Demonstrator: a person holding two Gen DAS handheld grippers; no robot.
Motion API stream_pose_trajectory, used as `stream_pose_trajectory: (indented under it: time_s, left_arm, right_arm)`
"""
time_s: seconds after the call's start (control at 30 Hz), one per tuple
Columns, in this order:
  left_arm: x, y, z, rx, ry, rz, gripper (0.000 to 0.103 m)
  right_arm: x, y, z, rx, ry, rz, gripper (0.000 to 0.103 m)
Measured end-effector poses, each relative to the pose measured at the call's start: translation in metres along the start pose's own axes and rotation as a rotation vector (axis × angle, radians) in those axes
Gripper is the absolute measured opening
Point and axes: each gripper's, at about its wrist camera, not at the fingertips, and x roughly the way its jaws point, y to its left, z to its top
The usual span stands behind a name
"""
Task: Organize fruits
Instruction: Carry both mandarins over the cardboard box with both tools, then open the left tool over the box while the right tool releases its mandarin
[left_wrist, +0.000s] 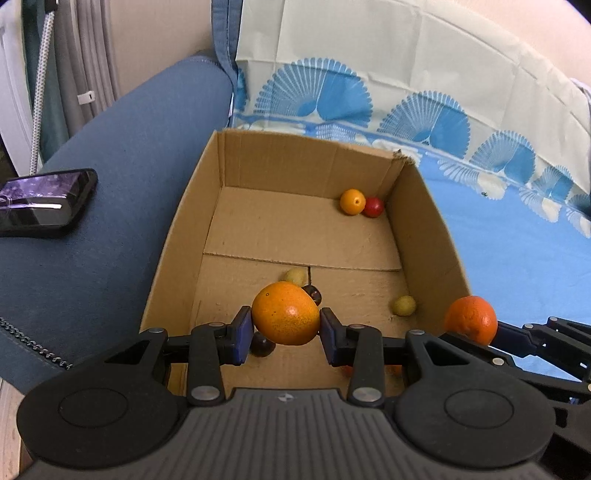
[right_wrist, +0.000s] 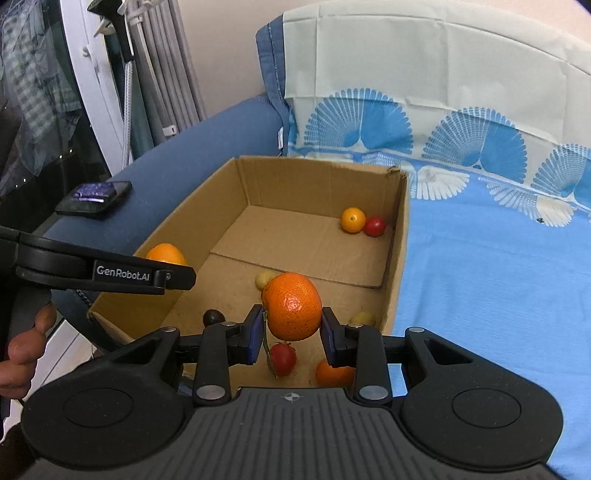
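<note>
Left gripper (left_wrist: 286, 334): clamped on a yellow-orange orange (left_wrist: 286, 313), blue pads pressed against both its sides, held above the near end of the cardboard box (left_wrist: 177, 236).

Right gripper (right_wrist: 288, 334): clamped on a deeper orange tangerine (right_wrist: 292, 306), likewise held over the near end of the box, toward its right wall. In the left wrist view this tangerine shows at the box's right wall.

Box contents, near end: a dark plum (right_wrist: 213, 316), a red strawberry (right_wrist: 282, 357) with a green stalk, another orange fruit (right_wrist: 332, 373) partly hidden behind the right gripper's finger, and two pale yellow-green fruits, one (left_wrist: 403, 305) beside the right wall and one (left_wrist: 295, 275) near the middle flap seam.

Far right corner: a small yellow-orange fruit (left_wrist: 352, 201) touching a small red fruit (left_wrist: 373, 206).

Surroundings: the box sits on a blue patterned sheet (right_wrist: 498, 258), against a blue sofa arm (left_wrist: 110, 184). A black phone (left_wrist: 44, 201) lies on that arm.
</note>
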Motion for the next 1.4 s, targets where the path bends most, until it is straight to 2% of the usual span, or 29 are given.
stream_pose_trajectory:
  time_s: [0.8,0.83,0.87,0.9,0.93,0.97,1.03,1.2,1.4]
  left_arm:
    - [0.056,0.002,-0.003,0.035,0.089,0.033,0.043]
    - [0.056,0.002,-0.003,0.034,0.086,0.031,0.048]
    - [0.055,0.003,-0.003,0.038,0.08,0.021,0.067]
    - [0.052,0.003,-0.002,0.041,0.065,0.017,0.08]
    - [0.047,0.003,-0.001,0.039,0.036,0.027,0.098]
    - [0.041,0.002,-0.001,0.035,-0.003,0.059,0.103]
    - [0.032,0.004,0.0,0.041,-0.048,0.054,0.103]
    - [0.015,0.006,-0.002,0.025,-0.019,0.042,0.103]
    - [-0.021,0.007,-0.014,0.01,-0.01,0.054,0.103]
  right_arm:
    - [0.056,-0.001,-0.001,-0.083,0.071,-0.004,0.034]
    - [0.057,0.0,0.0,-0.086,0.071,-0.003,0.035]
    - [0.058,-0.001,0.0,-0.089,0.068,-0.001,0.037]
    - [0.057,-0.001,0.001,-0.092,0.06,0.001,0.048]
    - [0.056,-0.001,0.004,-0.096,0.046,0.001,0.061]
    - [0.054,-0.001,0.006,-0.099,0.032,-0.001,0.065]
    - [0.048,-0.002,0.009,-0.097,0.007,-0.025,0.081]
    - [0.027,-0.007,0.014,-0.06,-0.01,-0.037,0.091]
    - [-0.008,0.002,0.002,-0.03,-0.005,-0.052,0.098]
